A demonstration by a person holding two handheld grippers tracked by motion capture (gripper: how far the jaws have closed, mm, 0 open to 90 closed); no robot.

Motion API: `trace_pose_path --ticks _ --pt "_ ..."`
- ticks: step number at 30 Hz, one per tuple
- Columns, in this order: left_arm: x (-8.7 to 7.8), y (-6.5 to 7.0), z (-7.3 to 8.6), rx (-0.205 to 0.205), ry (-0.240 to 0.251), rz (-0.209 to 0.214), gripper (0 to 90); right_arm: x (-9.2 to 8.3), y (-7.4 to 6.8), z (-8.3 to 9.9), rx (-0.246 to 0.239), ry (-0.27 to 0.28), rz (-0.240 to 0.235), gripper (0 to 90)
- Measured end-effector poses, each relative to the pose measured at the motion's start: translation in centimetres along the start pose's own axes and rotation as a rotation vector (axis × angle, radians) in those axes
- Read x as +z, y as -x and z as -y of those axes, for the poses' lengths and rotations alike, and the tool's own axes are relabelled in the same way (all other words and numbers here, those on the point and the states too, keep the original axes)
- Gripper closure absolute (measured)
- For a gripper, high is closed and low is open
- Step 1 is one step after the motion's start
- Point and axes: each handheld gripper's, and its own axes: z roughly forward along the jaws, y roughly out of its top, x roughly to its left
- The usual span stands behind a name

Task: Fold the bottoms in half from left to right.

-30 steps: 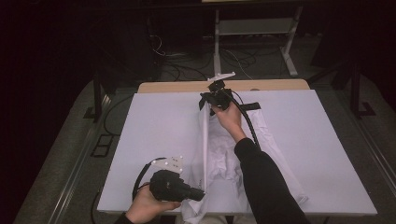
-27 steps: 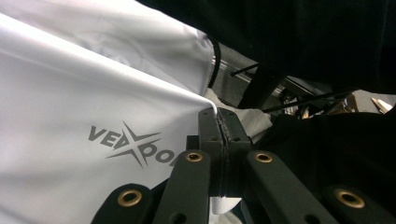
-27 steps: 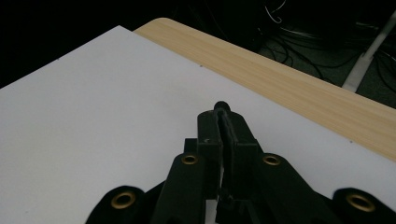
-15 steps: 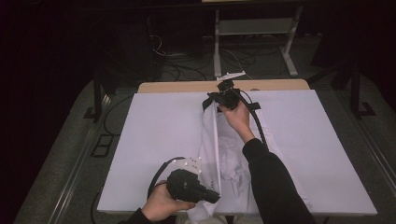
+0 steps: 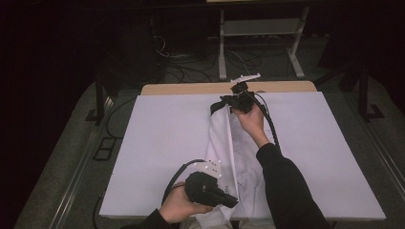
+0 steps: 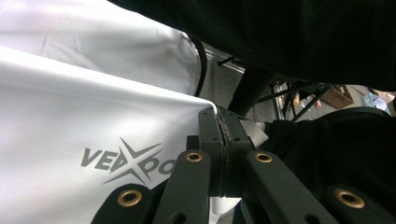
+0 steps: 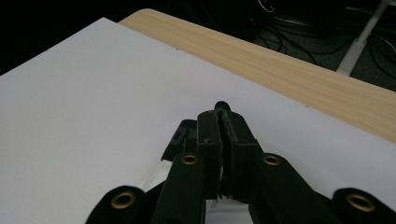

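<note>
A white garment (image 5: 220, 143) with a grey printed logo (image 6: 126, 161) lies stretched along the white table top (image 5: 157, 143), from the front edge toward the far side. My left gripper (image 5: 233, 202) is at the front edge, shut on the garment's near end; the cloth (image 6: 70, 116) runs taut from its closed jaws. My right gripper (image 5: 220, 106) is near the far edge, shut on the garment's other end, with white cloth (image 7: 224, 213) showing under its closed jaws (image 7: 220, 123). The black sleeve (image 5: 286, 186) hides the garment's right part.
A bare wooden strip (image 5: 191, 88) runs along the table's far edge beyond the white top. Behind it on the dark floor are cables (image 5: 167, 50) and a white stand (image 5: 258, 28). Open white surface lies left and right of the garment.
Both hands have shifted to the right with the garment held between them. The cloth now shows as a wider flat panel rather than a narrow taut fold.
</note>
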Motion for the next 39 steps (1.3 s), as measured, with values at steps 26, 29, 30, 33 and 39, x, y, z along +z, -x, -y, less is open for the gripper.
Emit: trace_pose_path --ticks 26,29,30,33,39 --pt "3.2 0.2 -3.1 0.058 0.003 0.032 88.3 -2.5 3.1 0.7 0.009 -0.004 0.017 85.0" --pt "3.5 0.2 -3.4 0.062 0.004 0.037 88.2 -2.7 3.5 0.8 0.008 -0.005 0.014 85.0" --pt "3.6 0.2 -3.5 0.066 0.006 0.036 88.2 -2.8 3.6 0.9 0.007 -0.008 0.017 85.0" --pt "4.0 0.1 -3.9 0.065 0.019 0.047 88.3 -3.1 4.1 1.1 0.005 -0.016 0.023 85.0" --pt "5.0 0.3 -4.8 0.084 0.012 0.057 88.3 -4.1 5.2 1.3 0.010 -0.014 0.026 85.0"
